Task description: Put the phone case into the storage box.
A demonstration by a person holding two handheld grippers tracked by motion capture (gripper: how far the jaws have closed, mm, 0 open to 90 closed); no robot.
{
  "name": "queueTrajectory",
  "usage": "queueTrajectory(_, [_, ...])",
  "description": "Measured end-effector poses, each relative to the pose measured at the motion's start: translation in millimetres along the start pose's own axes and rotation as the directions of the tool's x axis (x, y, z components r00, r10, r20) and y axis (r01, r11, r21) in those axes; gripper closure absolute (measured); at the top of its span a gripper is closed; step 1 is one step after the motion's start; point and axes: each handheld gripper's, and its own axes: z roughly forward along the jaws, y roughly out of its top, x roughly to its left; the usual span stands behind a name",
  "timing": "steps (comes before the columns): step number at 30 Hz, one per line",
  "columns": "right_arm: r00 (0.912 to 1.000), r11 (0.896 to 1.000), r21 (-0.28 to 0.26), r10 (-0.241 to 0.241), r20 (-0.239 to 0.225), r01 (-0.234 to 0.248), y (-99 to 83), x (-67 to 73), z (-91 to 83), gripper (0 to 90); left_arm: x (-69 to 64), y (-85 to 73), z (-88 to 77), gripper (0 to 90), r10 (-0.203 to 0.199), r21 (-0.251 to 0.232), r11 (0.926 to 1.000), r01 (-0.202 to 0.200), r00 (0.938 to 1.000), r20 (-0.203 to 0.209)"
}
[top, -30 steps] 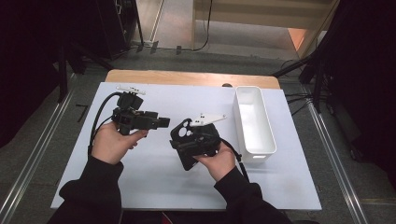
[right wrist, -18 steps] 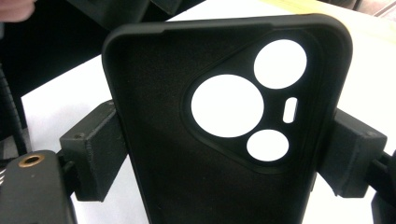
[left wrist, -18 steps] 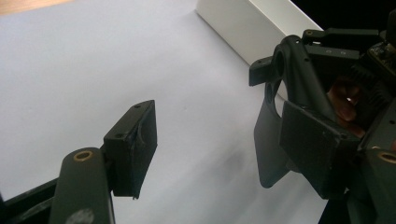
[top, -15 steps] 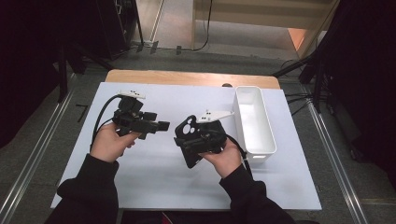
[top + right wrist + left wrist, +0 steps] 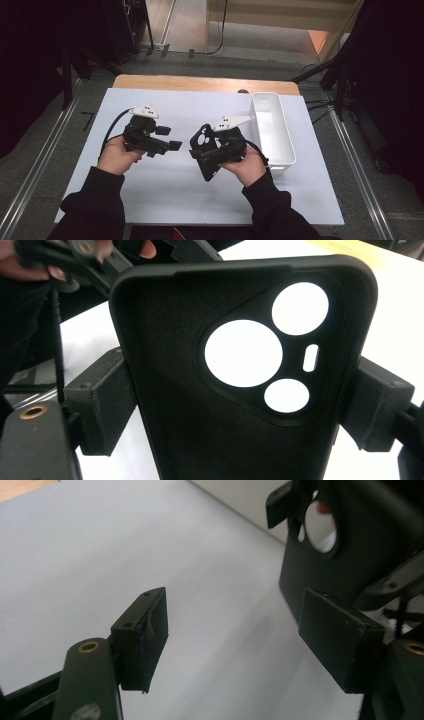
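From the high view, the right claw (image 5: 207, 152) clamped a black soft-plastic phone case (image 5: 206, 150) above the white worktop (image 5: 165, 195), beside a white rectangular plastic bin (image 5: 272, 125); the left claw (image 5: 167, 139) pointed at it, nearby. In the left gripper view, its jaws, just widened, stood empty, the case ahead. In the right gripper view, both pads (image 5: 97, 407) pressed the case's long edges. A good handover likely needs the left jaws squarely straddling a free edge before closing.

High view: fixed overhead on the person's side, facing forward and down across the white table (image 5: 165, 200), set well back; left gripper view: rides that gripper, close above the tabletop, facing the black phone case (image 5: 345, 540); right gripper view: very near the same phone case (image 5: 200, 430); all three share it.
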Motion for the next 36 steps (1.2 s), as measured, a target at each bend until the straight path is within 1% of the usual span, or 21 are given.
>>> queueTrajectory(1, [0.9999,1.000,-0.006,-0.008,-0.013,0.008,0.2,-1.6,-1.2,12.1,0.2,-2.8,0.9,27.5,0.000,0.000,1.0000,0.000,0.9998,0.022])
queueTrajectory(2, [0.9999,1.000,-0.006,-0.008,-0.013,0.008,0.2,-1.6,-1.2,12.1,0.2,-5.5,2.0,27.5,0.002,0.002,1.0000,-0.002,0.9994,0.035])
queueTrajectory(4, [0.9999,1.000,-0.006,-0.005,-0.014,0.005,0.5,-1.8,-2.8,12.1,0.3,-10.9,4.2,27.5,0.006,-0.004,1.0000,-0.006,0.9991,0.042])
queueTrajectory(6, [0.9998,1.000,-0.007,-0.013,-0.018,0.013,0.9,-2.7,-4.0,12.1,0.9,-15.7,5.8,27.5,0.006,0.000,1.0000,-0.006,0.9990,0.044])
queueTrajectory(8, [0.9998,1.000,-0.009,-0.011,-0.017,0.011,1.4,-3.3,-5.4,12.1,1.0,-20.4,7.0,20.1,0.010,-0.002,1.0000,-0.010,0.9991,0.041])
queueTrajectory(9, [0.9998,1.000,-0.009,-0.011,-0.019,0.011,1.5,-3.8,-6.3,12.1,1.7,-22.5,7.2,19.8,0.014,0.002,0.9999,-0.014,0.9990,0.043])
queueTrajectory(12, [0.9996,1.000,-0.007,-0.016,-0.022,0.015,1.5,-4.4,-8.0,12.0,2.7,-28.6,7.9,19.5,0.008,-0.014,0.9999,-0.008,0.9985,0.053])
queueTrajectory(13, [0.9996,1.000,-0.006,-0.018,-0.022,0.017,1.3,-4.6,-8.6,12.0,2.8,-31.0,8.5,17.0,0.006,-0.022,0.9997,-0.005,0.9983,0.059])
queueTrajectory(14, [0.9995,1.000,-0.006,-0.020,-0.024,0.020,1.2,-4.9,-9.0,12.0,2.8,-33.0,9.0,13.2,0.001,-0.019,0.9998,0.000,0.9981,0.062])
queueTrajectory(16, [0.9995,1.000,-0.012,-0.020,-0.024,0.020,1.0,-5.1,-9.7,12.1,2.8,-38.0,9.2,11.9,0.004,-0.021,0.9998,-0.003,0.9985,0.055])
queueTrajectory(20, [0.9991,1.000,-0.020,-0.008,-0.042,0.008,1.5,-6.3,-10.3,12.1,3.1,-44.9,10.3,2.4,0.002,-0.022,0.9998,-0.001,0.9983,0.059])
queueTrajectory(22, [0.9989,1.000,-0.017,-0.006,-0.047,0.005,1.5,-6.1,-10.8,12.1,2.3,-48.6,9.4,0.9,-0.003,-0.039,0.9992,0.005,0.9984,0.057])
queueTrajectory(24, [0.9985,1.000,-0.015,-0.010,-0.054,0.010,1.9,-6.3,-12.4,12.1,1.7,-52.5,8.1,1.3,0.008,-0.057,0.9984,-0.005,0.9983,0.057])
queueTrajectory(25, [0.9985,1.000,-0.015,-0.010,-0.054,0.010,1.9,-6.3,-12.4,12.1,1.1,-54.2,7.6,1.3,0.021,-0.061,0.9980,-0.018,0.9987,0.047])
queueTrajectory(26, [0.9984,1.000,-0.016,-0.011,-0.056,0.010,2.1,-6.5,-12.8,12.1,-0.3,-56.1,6.9,2.2,0.029,-0.067,0.9974,-0.027,0.9992,0.027])
queueTrajectory(27, [0.9984,1.000,-0.015,-0.009,-0.056,0.008,2.5,-7.2,-14.2,12.1,-1.7,-57.9,6.9,6.4,0.033,-0.072,0.9969,-0.032,0.9993,0.017])
queueTrajectory(28, [0.9984,1.000,-0.015,-0.009,-0.056,0.008,2.5,-7.2,-14.2,12.1,-2.3,-59.6,6.4,6.4,0.043,-0.070,0.9967,-0.042,0.9990,0.014])
queueTrajectory(31, [0.9978,1.000,-0.010,0.003,-0.067,-0.003,3.5,-8.7,-16.5,12.1,-2.5,-64.5,6.9,6.4,0.027,-0.073,0.9970,-0.025,0.9992,0.028])
queueTrajectory(33, [0.9977,1.000,-0.010,0.008,-0.067,-0.008,4.8,-9.6,-19.2,12.1,-3.2,-67.8,7.8,6.5,0.025,-0.065,0.9976,-0.023,0.9994,0.026])
queueTrajectory(35, [0.9979,1.000,-0.015,0.002,-0.065,-0.003,6.0,-11.1,-22.1,12.1,-4.2,-71.0,9.6,6.6,0.026,-0.066,0.9975,-0.025,0.9996,0.010])
queueTrajectory(36, [0.9979,1.000,-0.015,0.005,-0.065,-0.006,6.4,-11.4,-23.7,12.1,-4.6,-72.5,9.6,9.5,0.027,-0.061,0.9977,-0.028,0.9996,-0.006])
